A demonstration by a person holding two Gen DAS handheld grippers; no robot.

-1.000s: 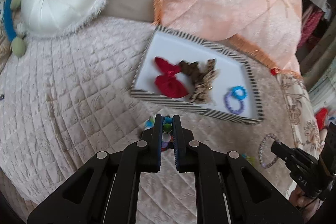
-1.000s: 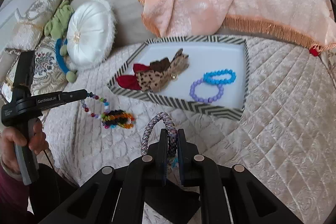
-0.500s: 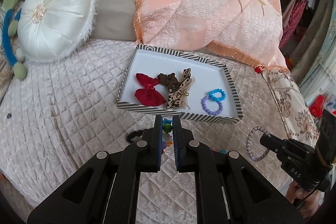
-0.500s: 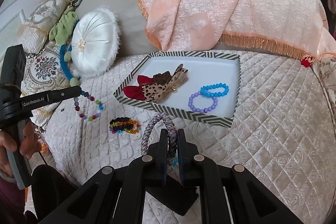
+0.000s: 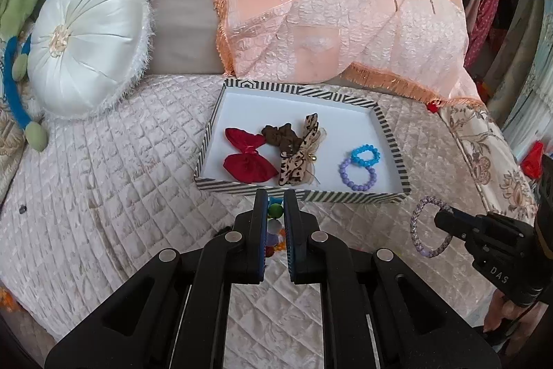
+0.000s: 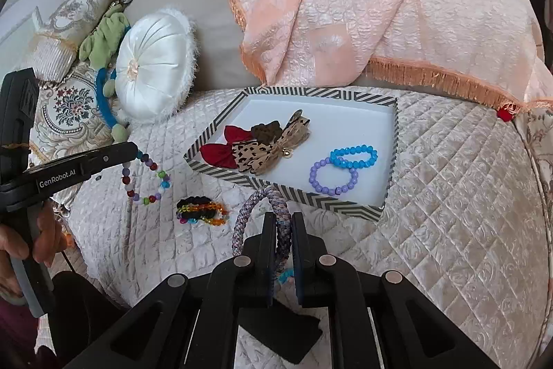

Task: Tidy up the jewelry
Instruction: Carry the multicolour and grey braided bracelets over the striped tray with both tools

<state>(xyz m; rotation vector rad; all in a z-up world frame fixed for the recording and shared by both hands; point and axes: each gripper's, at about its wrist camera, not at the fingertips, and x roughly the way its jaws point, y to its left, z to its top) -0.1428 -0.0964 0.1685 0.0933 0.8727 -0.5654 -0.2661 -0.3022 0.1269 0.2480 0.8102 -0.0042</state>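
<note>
While both tools are held above the quilted bed (image 6: 449,230), a multicoloured bead bracelet (image 6: 147,178) is gripped by the left hand-held gripper (image 5: 275,206), its jaws clenched on the beads so that the loop hangs clear of the quilt. A braided lilac bracelet (image 6: 257,213) is pinched between the closed jaws of the right hand-held gripper (image 6: 284,223), the loop standing up and to the left of them. Ahead of both, a striped tray (image 6: 293,194) is seen lying on the bed. Inside it, a red bow (image 5: 247,158), a brown scrunchie (image 5: 280,135) and a leopard-print bow (image 5: 300,154) are grouped at the left, touching one another; a blue bead bracelet (image 6: 354,156) and a purple bead bracelet (image 6: 333,180) are laid overlapping at the right. A dark rainbow-beaded piece (image 6: 200,211) is left on the quilt just outside the tray's near edge. A white round cushion (image 6: 152,64) and a peach fringed blanket (image 6: 380,6) are seen behind.
</note>
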